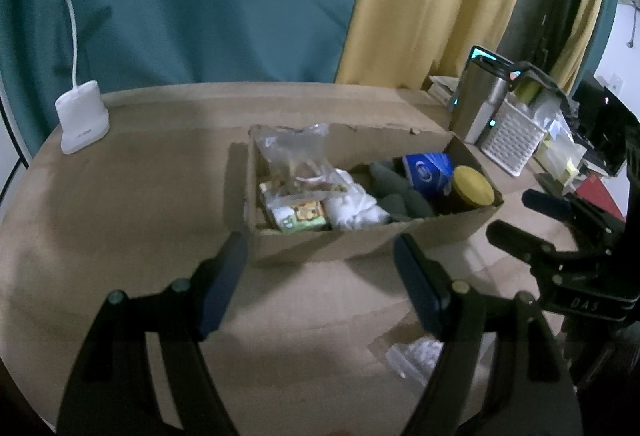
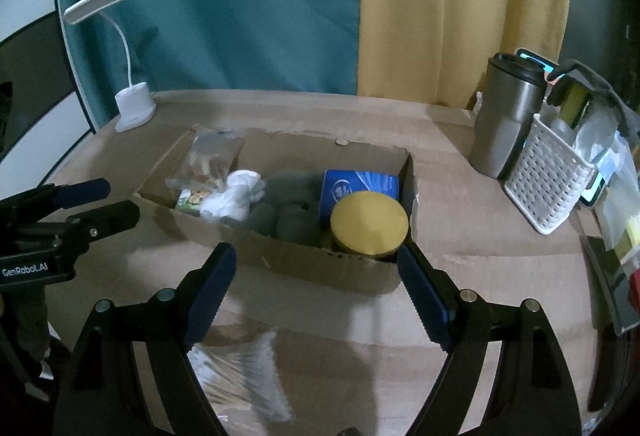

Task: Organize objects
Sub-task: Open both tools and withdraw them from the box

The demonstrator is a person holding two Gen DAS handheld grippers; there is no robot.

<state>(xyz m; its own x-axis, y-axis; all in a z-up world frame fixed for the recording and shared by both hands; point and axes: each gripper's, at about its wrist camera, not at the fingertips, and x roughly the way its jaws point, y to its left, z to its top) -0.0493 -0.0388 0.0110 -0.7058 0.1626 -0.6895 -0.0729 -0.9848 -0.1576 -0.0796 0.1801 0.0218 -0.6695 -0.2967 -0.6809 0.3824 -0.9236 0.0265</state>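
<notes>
Both grippers hang over the table [image 2: 480, 203] with nothing between their fingers: we note the left gripper [image 1: 320, 272] and right gripper [image 2: 316, 278] both spread apart, empty. Just beyond them sits a cardboard box [image 2: 320, 268] holding a yellow-lidded jar [image 2: 369, 222], blue packet [image 2: 360, 185], grey plush [image 2: 284, 203], white cloth [image 2: 236, 199] and snack bags [image 1: 296, 163].

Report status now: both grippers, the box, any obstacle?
Left gripper open, empty. Right gripper open, empty. Brown cardboard box full, on table. Nothing in the way.
</notes>
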